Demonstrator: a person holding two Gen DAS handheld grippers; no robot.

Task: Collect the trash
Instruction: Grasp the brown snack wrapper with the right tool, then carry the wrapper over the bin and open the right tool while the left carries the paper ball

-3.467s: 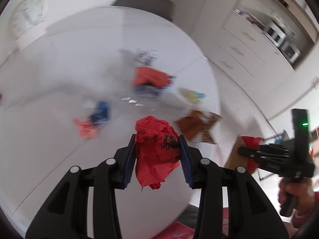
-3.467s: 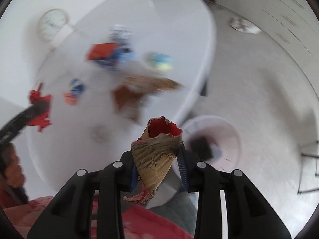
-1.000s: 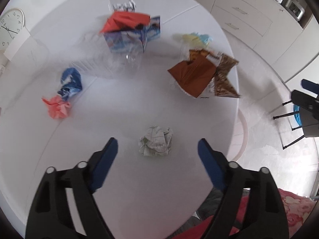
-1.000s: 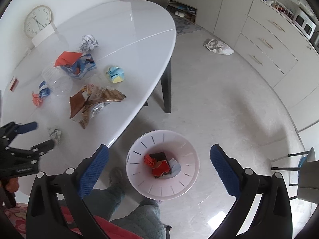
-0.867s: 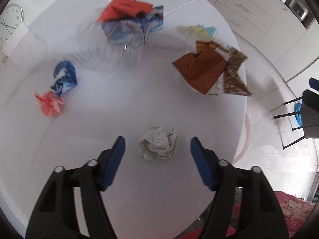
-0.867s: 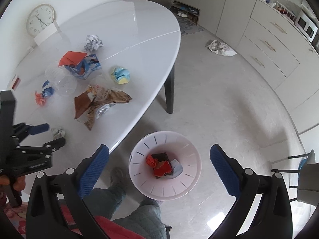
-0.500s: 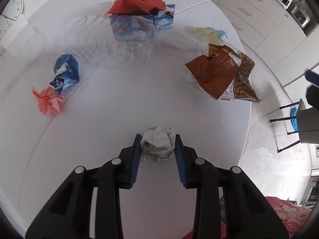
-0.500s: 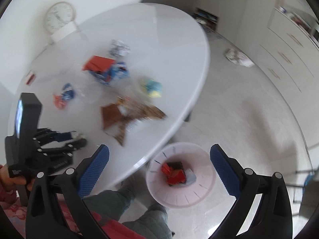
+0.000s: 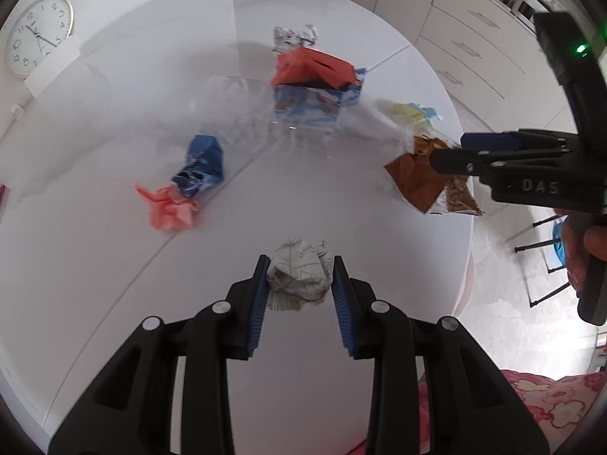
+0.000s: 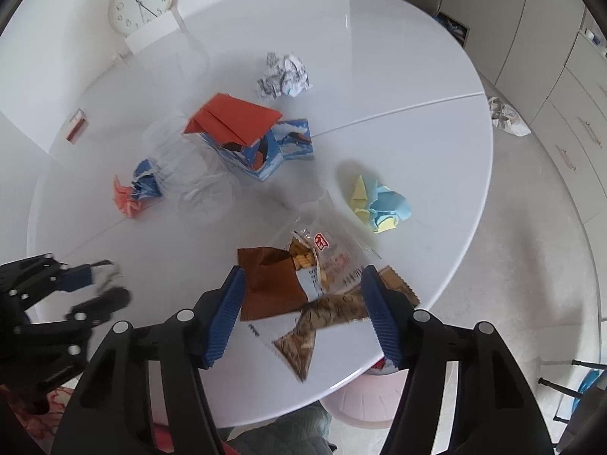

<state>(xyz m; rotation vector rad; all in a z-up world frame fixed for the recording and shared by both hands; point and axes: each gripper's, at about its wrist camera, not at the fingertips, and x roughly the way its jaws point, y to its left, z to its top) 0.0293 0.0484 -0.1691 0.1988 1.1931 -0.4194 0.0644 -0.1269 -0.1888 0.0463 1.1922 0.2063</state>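
Left gripper clamps the paper ball; right gripper hangs spread wide over the snack wrapper.

The ball sits just above the white table. Next, I judge: carry it to the pink bin under the table's edge, while the right one closes on the wrapper.

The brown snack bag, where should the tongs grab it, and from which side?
Probably best from above, across the middle of the brown snack bag. It lies flat and crumpled near the table edge, widest there, and the open right tongs already straddle it. Its thin corners would likely slip out.
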